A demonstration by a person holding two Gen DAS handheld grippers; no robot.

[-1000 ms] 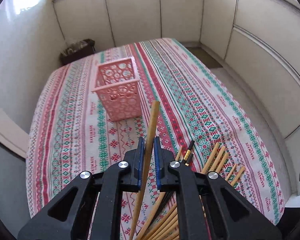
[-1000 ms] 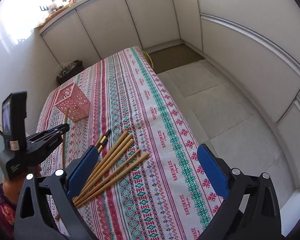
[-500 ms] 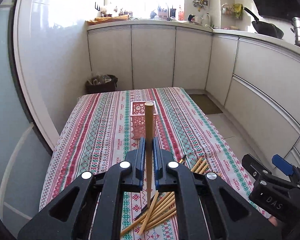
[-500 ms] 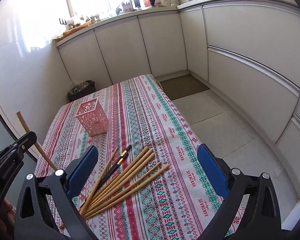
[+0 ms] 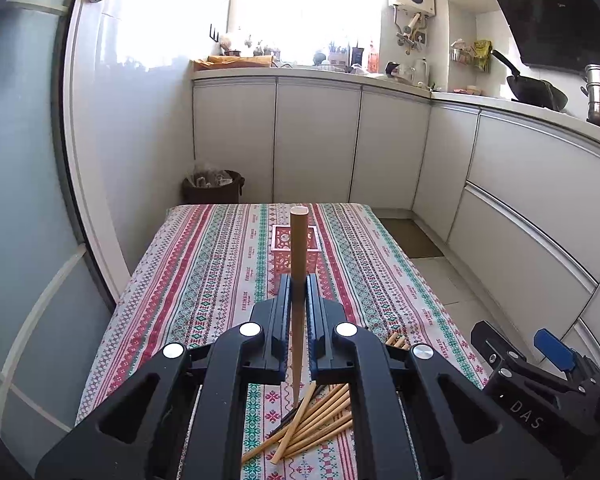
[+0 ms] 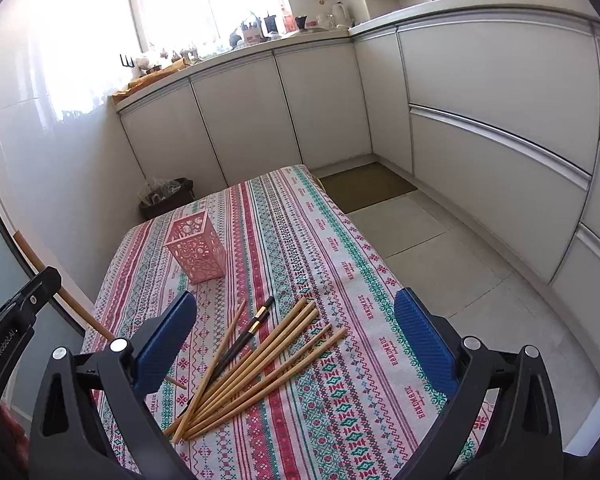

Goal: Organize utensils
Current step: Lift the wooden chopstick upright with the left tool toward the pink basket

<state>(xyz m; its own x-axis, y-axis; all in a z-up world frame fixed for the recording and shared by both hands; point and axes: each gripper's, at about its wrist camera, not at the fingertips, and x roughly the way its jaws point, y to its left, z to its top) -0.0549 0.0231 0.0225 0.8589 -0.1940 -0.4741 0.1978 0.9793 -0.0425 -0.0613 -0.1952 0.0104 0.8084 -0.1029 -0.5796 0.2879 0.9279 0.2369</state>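
Observation:
My left gripper [image 5: 298,282] is shut on a wooden chopstick [image 5: 299,248] and holds it upright above the table, thick end up. The same chopstick [image 6: 40,266] and left gripper [image 6: 40,284] show at the left edge of the right wrist view. A pink perforated holder [image 5: 285,238] stands on the table behind the chopstick; it also shows in the right wrist view [image 6: 196,250]. Several wooden chopsticks [image 6: 260,364] and one black chopstick [image 6: 246,334] lie fanned on the cloth. My right gripper [image 6: 296,340] is open and empty above them.
The table has a striped patterned cloth [image 6: 300,240]. White cabinets [image 5: 316,140] run along the back and right. A dark bin [image 5: 212,186] stands beyond the table's far left corner. The tiled floor [image 6: 440,248] lies to the right.
My left gripper has lifted and tilted up, so the chopstick now stands upright and farther from the holder. My right gripper has also risen and tilted up, still open.

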